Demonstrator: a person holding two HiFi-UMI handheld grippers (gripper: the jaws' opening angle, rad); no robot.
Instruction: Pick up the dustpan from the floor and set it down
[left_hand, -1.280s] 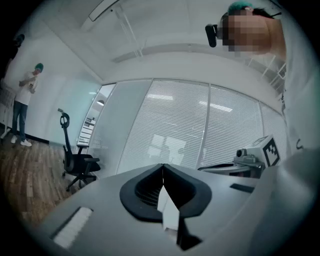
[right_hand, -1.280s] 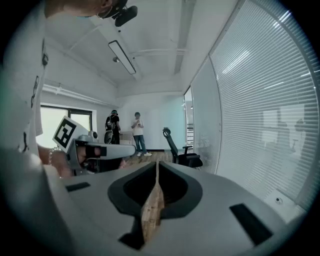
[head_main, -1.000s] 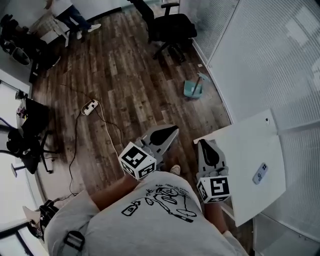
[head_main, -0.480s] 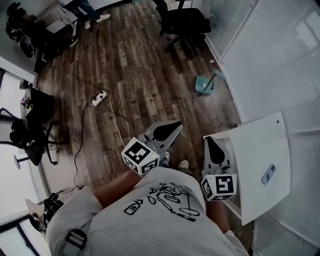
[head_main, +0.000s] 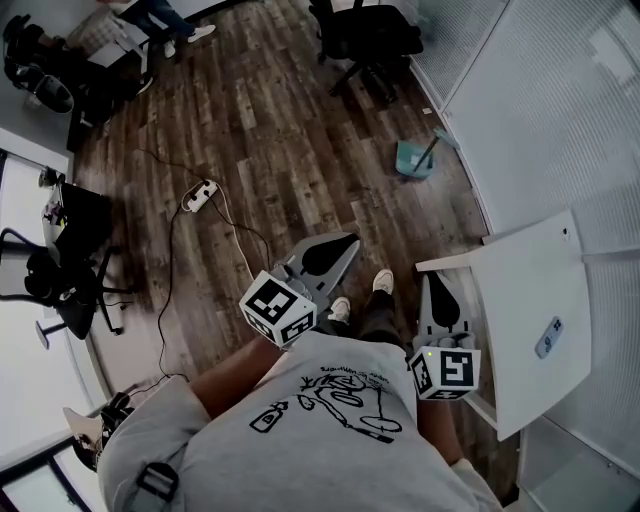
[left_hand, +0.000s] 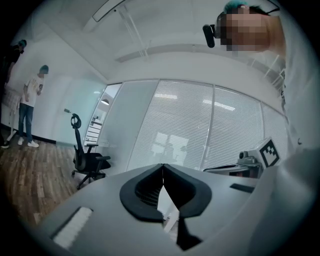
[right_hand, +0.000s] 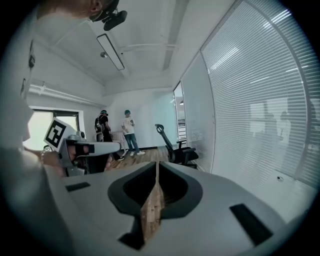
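A teal dustpan (head_main: 413, 159) with a long handle lies on the wooden floor beside the blind-covered glass wall, far ahead of both grippers. My left gripper (head_main: 351, 241) is held out level over the floor, shut with nothing in it; in the left gripper view its tips (left_hand: 162, 166) meet. My right gripper (head_main: 432, 278) hangs beside the white table's corner, tilted a little downward, also shut and empty; in the right gripper view its tips (right_hand: 157, 164) touch. Neither gripper is near the dustpan.
A white table (head_main: 525, 290) with a phone (head_main: 548, 337) on it stands at the right. A black office chair (head_main: 365, 35) is beyond the dustpan. A power strip (head_main: 200, 194) and its cable cross the floor at left. People stand at the far end (head_main: 165, 15).
I have stepped forward along the table, and my shoes now show below the grippers. Both grippers travelled with me and stayed shut. The dustpan lies where it was.
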